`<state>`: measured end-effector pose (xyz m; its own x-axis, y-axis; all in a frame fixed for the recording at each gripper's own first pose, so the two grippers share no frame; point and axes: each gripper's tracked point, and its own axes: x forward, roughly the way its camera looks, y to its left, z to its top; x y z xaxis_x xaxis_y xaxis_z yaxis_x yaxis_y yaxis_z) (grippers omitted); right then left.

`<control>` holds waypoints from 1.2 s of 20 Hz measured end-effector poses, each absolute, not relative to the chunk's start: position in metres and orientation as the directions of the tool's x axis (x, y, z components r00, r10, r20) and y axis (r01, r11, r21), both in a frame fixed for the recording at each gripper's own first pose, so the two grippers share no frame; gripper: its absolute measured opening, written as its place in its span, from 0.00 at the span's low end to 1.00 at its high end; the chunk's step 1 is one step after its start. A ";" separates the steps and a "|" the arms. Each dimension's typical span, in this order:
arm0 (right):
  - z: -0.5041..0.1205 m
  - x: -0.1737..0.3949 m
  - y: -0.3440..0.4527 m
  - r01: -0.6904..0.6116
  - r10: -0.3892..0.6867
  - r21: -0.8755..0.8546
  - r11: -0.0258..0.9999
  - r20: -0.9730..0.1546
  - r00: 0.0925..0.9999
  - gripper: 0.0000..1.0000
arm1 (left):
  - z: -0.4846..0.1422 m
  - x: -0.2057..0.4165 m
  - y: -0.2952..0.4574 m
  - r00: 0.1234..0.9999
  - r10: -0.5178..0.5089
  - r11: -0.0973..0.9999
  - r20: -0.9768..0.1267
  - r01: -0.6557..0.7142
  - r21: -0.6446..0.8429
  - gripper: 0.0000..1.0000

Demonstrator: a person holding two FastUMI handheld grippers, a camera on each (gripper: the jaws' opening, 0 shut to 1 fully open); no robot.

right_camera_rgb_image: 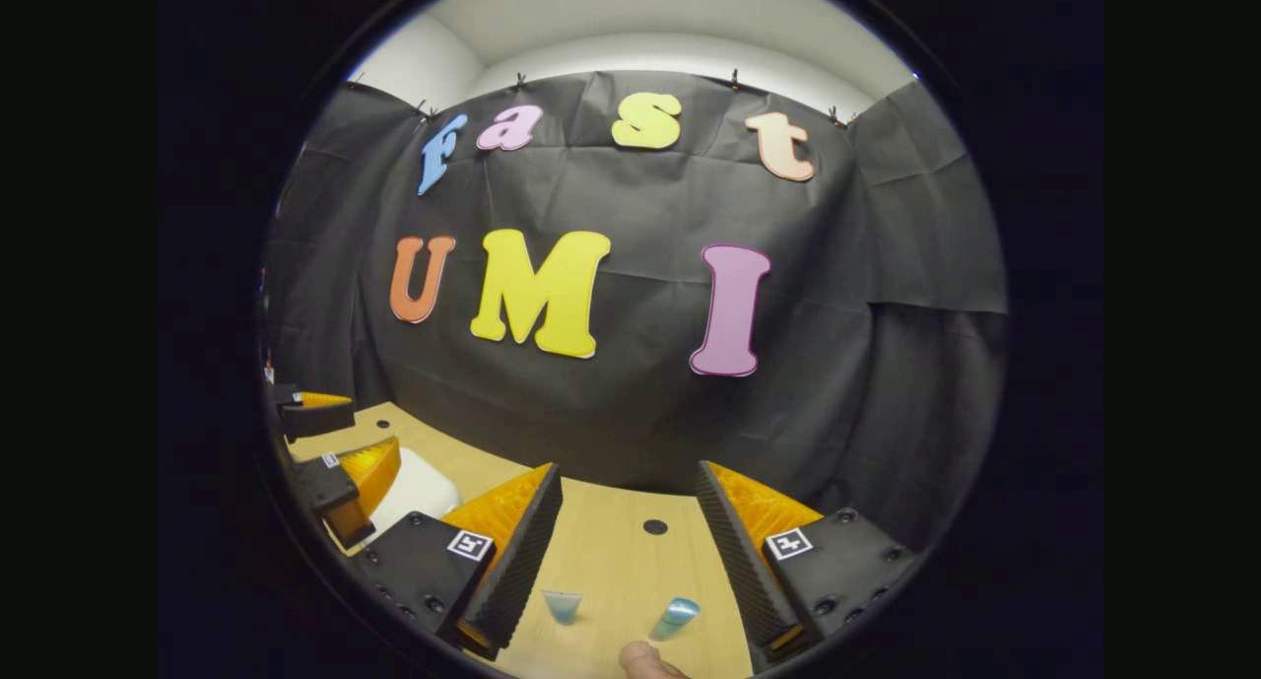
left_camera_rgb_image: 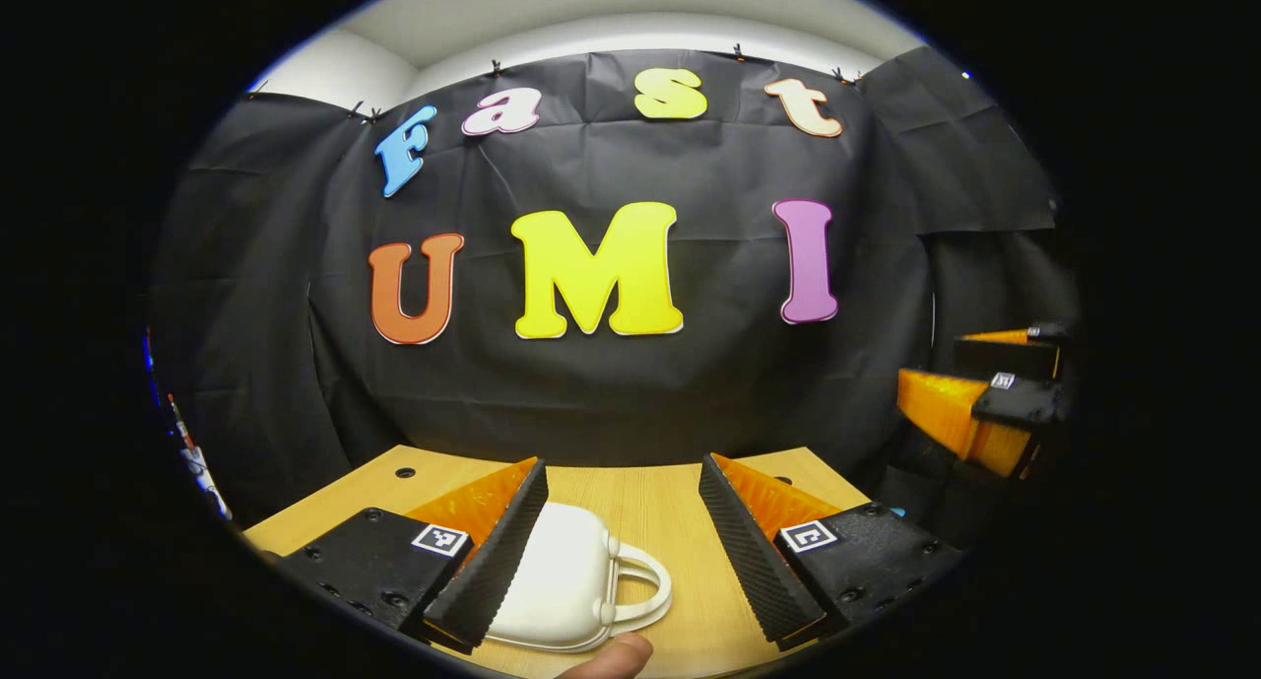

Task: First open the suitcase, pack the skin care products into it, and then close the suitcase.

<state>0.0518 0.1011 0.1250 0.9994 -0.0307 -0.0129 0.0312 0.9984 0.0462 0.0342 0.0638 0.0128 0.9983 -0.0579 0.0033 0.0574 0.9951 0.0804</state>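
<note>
The small white hard-shell suitcase with a looped carry handle [left_camera_rgb_image: 562, 580] is lying flat and closed on the pale wooden table [left_camera_rgb_image: 650, 507], so the step in hand looks like opening it, with nothing packed yet. To do that well, one gripper should probably be steadying the suitcase while the other is lifting the lid at the edge near the handle; a light case like this is likely to slide on the smooth wood if pulled from one side only.

The left gripper [left_camera_rgb_image: 624, 546] is hovering just above the suitcase, level and pointing toward the booth wall, its fingers spread wide with nothing between them; its left finger is crossing in front of the suitcase's near left part, though whether it is touching cannot be told. A fingertip of the person [left_camera_rgb_image: 616, 656] is showing just below the suitcase handle.

To the right of the suitcase, the right gripper [right_camera_rgb_image: 628, 536] is hanging over bare table, also released and gripping nothing. Between its fingers, two small bluish skin care products are lying: a pale blue tube [right_camera_rgb_image: 563, 606] and a blue capped tube [right_camera_rgb_image: 675, 617], near each other but apart. Both are well clear of the suitcase, waiting to be packed.
</note>
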 end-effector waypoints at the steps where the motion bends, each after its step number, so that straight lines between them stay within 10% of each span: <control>1: 0.125 0.051 0.096 0.044 -0.043 0.052 0.998 -0.015 0.999 0.81 | 0.001 0.037 0.064 0.998 -0.064 0.992 -0.004 0.064 0.110 0.99; 10: 0.097 0.027 0.038 0.155 -0.152 0.037 0.987 -0.068 0.986 0.82 | -0.143 0.055 0.044 0.975 -0.140 0.839 -0.171 0.209 0.502 0.99; 19: 0.058 0.011 -0.011 0.235 -0.226 0.045 0.971 -0.146 0.963 0.82 | -0.215 0.071 0.053 0.968 -0.006 0.464 -0.252 0.226 0.857 0.96; 24: 0.050 0.013 -0.017 0.234 -0.222 0.054 0.971 -0.164 0.961 0.83 | -0.213 0.079 0.058 0.966 0.057 0.352 -0.253 0.217 0.910 0.57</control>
